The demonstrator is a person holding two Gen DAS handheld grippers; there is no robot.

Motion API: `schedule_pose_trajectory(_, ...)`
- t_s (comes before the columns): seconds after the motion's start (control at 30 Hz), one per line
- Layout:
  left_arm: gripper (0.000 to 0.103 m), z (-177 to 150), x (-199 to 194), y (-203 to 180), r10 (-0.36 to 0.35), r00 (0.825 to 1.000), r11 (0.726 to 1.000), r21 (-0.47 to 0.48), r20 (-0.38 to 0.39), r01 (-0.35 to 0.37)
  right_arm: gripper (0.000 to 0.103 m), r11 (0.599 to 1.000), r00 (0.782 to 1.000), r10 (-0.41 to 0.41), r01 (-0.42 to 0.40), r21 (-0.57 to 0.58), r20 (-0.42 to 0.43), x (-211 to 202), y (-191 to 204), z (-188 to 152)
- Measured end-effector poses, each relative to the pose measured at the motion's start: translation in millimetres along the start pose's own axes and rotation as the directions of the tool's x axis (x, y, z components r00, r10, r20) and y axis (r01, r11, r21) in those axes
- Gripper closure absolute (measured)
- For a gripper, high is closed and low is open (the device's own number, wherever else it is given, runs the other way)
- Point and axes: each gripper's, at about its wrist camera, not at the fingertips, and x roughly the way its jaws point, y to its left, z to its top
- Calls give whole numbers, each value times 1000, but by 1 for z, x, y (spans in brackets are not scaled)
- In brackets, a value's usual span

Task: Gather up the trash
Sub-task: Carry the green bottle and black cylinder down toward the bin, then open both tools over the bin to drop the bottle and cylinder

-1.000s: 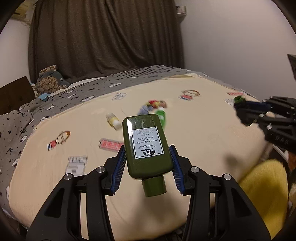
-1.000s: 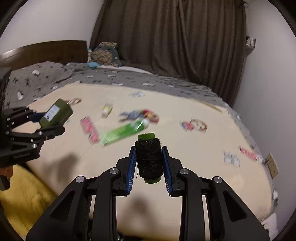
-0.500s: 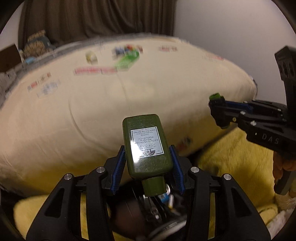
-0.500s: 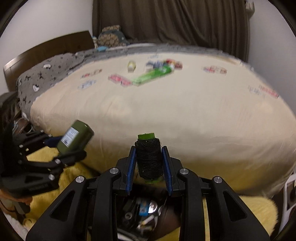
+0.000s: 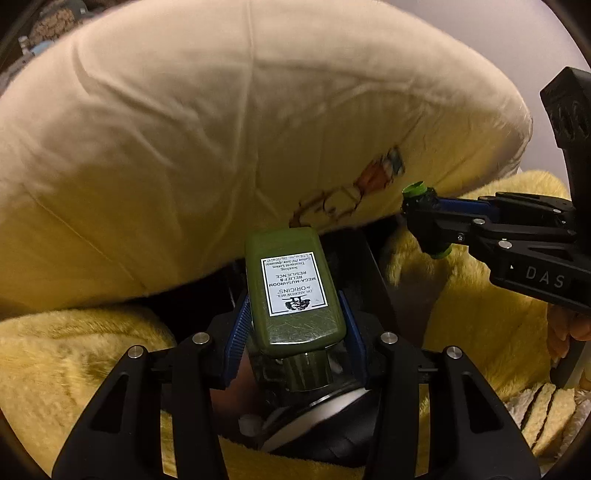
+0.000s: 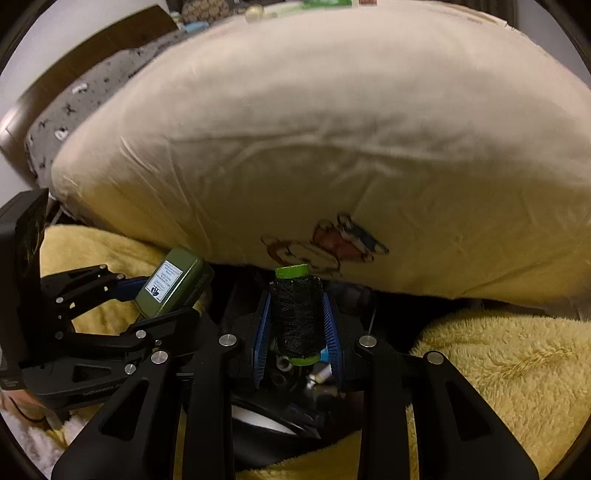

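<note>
My left gripper is shut on a green Origins bottle, cap toward the camera, held over a dark bin on the floor below the bed edge. My right gripper is shut on a spool of black thread with a green core, also over the bin, which holds small items. The right gripper with its spool shows at the right of the left wrist view. The left gripper with the bottle shows at the left of the right wrist view.
The cream bed cover bulges over the bin and fills the upper view. A yellow fluffy blanket lies on both sides of the bin. More trash lies far off on top of the bed.
Both grippers have come down and back from over the bed to the bin below its edge, each holding its item. The bed top has moved out of view.
</note>
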Motion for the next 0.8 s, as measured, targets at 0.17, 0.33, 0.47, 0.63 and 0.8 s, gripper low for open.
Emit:
schedule_pose_trajectory(0.17,59,-2,12,-3,-25,999,1000,11,-47,26,74,1000,999,6,-6,5,-47,10,2,-5)
schedule_pose_trajectory(0.33,58,-3,15,-10,-21,998,999,31,-60,23,72,1000,999,2,-2,8,-51,10,4,-5)
schedule_pose_trajectory(0.47,51,-1,14,-6,-10,998,1000,12,-67,10,49,999,999,-5,7,39,-52,9,-5,1)
schedule_pose_trajectory(0.63,36,5,-1,3,19,1000,1000,-1,-19,-19,34,998,1000,-19,19,56,-3,-6,-13,6)
schedule_pose_trajectory(0.8,30,12,-22,12,57,998,998,-10,38,-56,18,998,996,-35,30,60,77,-27,-15,15)
